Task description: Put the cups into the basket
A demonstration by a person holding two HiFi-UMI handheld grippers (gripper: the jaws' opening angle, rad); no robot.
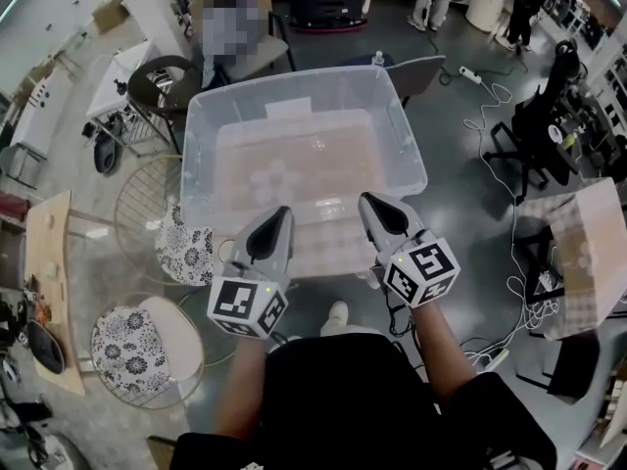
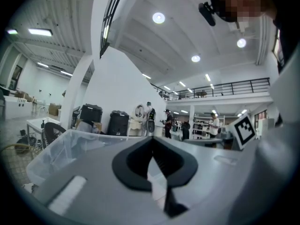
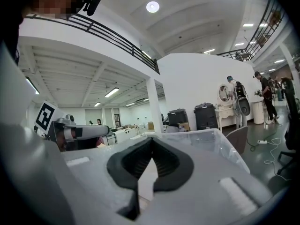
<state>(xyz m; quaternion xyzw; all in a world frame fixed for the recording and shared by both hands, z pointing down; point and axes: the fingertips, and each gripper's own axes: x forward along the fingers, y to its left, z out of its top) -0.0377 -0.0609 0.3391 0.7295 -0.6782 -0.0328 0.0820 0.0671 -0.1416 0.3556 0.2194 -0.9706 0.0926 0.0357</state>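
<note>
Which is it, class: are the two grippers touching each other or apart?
Apart. The head view shows the left gripper and right gripper side by side, with the clear bin showing plainly in the gap between them.

Basket — large rectangular tub of clear, slightly milky plastic, with rounded corners and a broad out-turned rim. Upright, mouth open upward, no lid on it. Walls slope in a little toward the floor. Pale rectangular label on the far long wall. It stands on a counter with a pinkish checked covering, whose pattern shows through the floor. No contents can be made out. Near corner and side wall show close in the gripper views.
</note>
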